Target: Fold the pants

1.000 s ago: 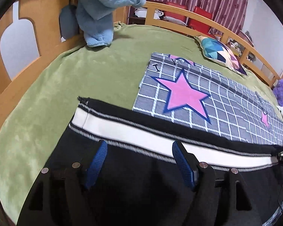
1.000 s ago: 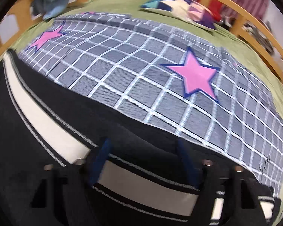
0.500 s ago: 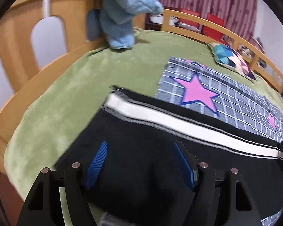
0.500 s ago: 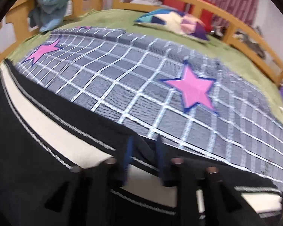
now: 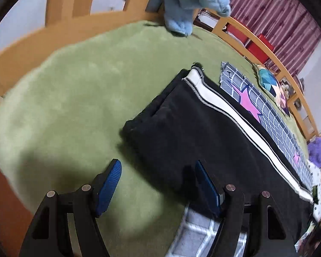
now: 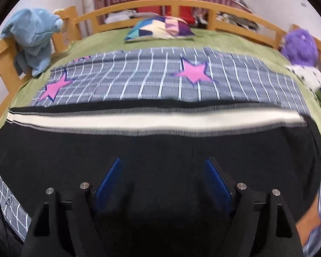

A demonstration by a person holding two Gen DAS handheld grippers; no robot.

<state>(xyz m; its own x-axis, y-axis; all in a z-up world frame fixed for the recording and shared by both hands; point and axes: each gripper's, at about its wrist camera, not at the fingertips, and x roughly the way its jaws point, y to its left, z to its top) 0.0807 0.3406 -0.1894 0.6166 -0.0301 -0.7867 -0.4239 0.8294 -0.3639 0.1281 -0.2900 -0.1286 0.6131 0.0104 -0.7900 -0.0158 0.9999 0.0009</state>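
Black pants [image 5: 203,128] with a white side stripe [image 5: 229,109] lie folded lengthwise on a grey checked cloth with pink stars [image 5: 267,111] on the green bed. My left gripper [image 5: 158,171] is open and empty, hovering beside the pants' end, its right finger over the black fabric. In the right wrist view the pants [image 6: 160,145] stretch across the frame with the stripe [image 6: 152,122] on the far side. My right gripper [image 6: 163,169] is open and empty, just above the black fabric.
The green blanket [image 5: 75,90] covers the bed inside a wooden rail [image 6: 182,3]. A blue plush elephant [image 6: 34,36] hangs on the left rail. A colourful pillow [image 6: 160,30] lies at the far side, a purple plush [image 6: 299,47] at the right.
Both grippers have drawn back from the pants' striped edge. The right gripper was pinched on the edge half a second ago and has opened. The left view has swung left onto the pants' end.
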